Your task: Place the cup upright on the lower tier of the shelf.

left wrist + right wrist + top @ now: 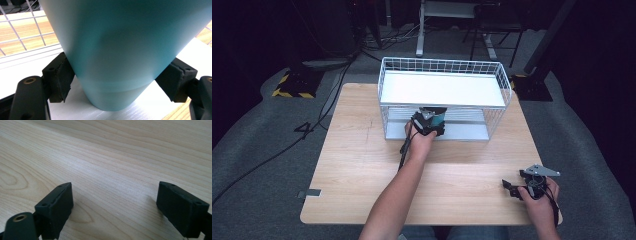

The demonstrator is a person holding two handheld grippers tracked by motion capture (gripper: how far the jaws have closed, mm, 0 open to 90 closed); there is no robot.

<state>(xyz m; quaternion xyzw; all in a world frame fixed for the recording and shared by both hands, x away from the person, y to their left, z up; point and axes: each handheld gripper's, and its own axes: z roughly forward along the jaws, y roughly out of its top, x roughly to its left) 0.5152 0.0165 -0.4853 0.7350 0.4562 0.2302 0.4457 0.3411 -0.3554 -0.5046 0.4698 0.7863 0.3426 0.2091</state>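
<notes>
Looking down, high view: left tool (430,121) reaches into the lower tier of a white wire rack (443,65) at the far middle of the wooden desk (357,165); a teal cup (439,115) shows at its tip, mostly hidden by the tool and the rack's upper shelf.
Right tool, high view: right tool (517,187) rests near the desk's front right corner, well apart from the rack.
Left gripper view: the cup (117,50) is smooth, pale teal, tapering toward its lower end — its top is cut off; both pads (62,80) press its sides, so the jaws are closed on it, over the rack's white shelf (32,67).
Right gripper view: jaws spread wide — nothing between them but bare desk (117,157).
</notes>
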